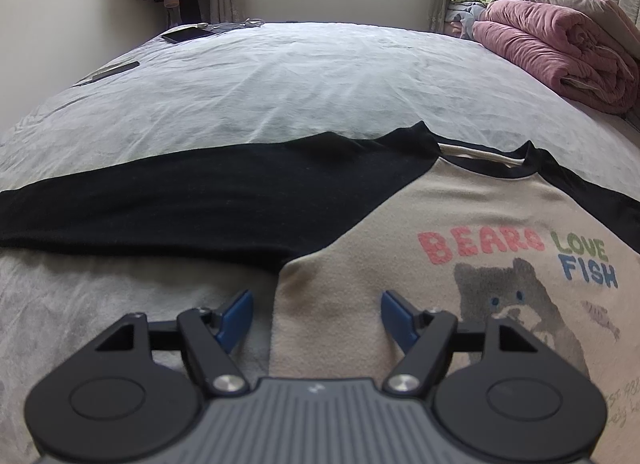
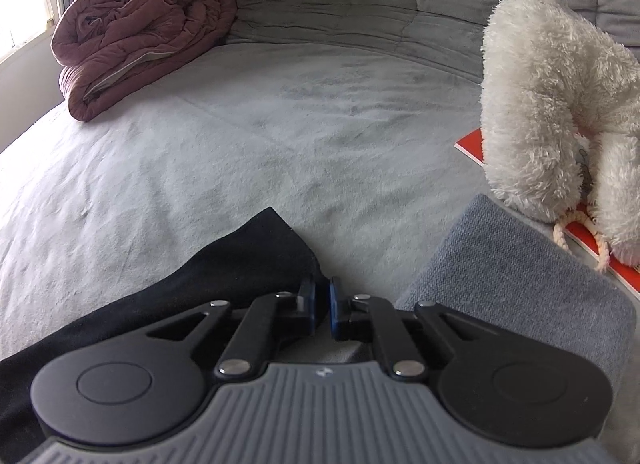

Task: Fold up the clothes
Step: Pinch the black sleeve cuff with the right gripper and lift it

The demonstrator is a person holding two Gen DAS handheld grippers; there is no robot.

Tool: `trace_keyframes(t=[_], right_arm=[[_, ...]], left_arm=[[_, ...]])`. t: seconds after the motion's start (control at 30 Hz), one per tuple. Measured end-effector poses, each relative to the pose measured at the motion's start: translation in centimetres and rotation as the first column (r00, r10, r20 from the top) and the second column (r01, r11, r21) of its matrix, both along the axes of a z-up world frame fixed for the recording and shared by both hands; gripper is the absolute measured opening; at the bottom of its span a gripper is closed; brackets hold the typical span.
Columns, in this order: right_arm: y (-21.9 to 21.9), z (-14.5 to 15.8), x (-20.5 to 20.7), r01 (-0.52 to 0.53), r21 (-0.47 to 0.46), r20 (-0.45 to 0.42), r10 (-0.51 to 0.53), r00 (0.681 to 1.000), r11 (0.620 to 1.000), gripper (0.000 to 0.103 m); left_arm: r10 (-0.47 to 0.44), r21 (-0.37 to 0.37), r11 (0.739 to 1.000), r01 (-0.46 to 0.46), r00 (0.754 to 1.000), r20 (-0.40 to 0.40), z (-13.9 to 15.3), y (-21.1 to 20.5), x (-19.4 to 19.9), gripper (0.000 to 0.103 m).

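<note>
While the shirt (image 1: 360, 224) lies spread flat on the near part of the bed (image 1: 260, 84), its beige front with the bear print faces up and one black sleeve (image 1: 140, 200) stretches out along the near edge toward the left. The left gripper (image 1: 317, 314) hangs over the shirt's left side seam with its blue fingers (image 1: 238, 316) spread wide, one over the sheet, the other over the beige cloth, gripping nothing. The right gripper (image 2: 321, 306) has its fingers nearly together at the tip of the other black sleeve (image 2: 224, 276); whether cloth is pinched between them cannot be told. A folded blue-grey cloth (image 2: 512, 276) lies just to its right. A rolled pink quilt (image 2: 144, 36) sits at the bed's far corner by the window, and a white plush toy (image 2: 560, 104) stands near the right edge.
</note>
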State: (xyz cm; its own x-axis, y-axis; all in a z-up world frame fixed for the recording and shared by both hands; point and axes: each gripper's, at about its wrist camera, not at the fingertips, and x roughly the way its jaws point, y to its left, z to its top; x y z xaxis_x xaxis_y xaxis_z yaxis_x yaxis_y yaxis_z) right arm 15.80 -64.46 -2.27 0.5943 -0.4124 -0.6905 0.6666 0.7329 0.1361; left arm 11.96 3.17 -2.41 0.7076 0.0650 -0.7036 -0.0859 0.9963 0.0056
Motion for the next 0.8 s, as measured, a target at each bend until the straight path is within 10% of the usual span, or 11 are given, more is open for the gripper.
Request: trace_keyframes(t=[0.3,0.8], right_arm=[[-1.5,-0.6,-0.8,-0.020,0.200,0.106,-0.002,0.994,0.979,0.032],[-2.6,0.2,-2.3,0.021,0.268,0.246,-0.090,0.965,0.963,0.032]], left_arm=[[-0.003,0.007,1.000,0.003,1.000,0.000,-0.1,-0.1,0.0,0.073],[-0.006,0.014,1.000,0.006,1.000,0.001,-0.2,-0.2,0.0,0.074]])
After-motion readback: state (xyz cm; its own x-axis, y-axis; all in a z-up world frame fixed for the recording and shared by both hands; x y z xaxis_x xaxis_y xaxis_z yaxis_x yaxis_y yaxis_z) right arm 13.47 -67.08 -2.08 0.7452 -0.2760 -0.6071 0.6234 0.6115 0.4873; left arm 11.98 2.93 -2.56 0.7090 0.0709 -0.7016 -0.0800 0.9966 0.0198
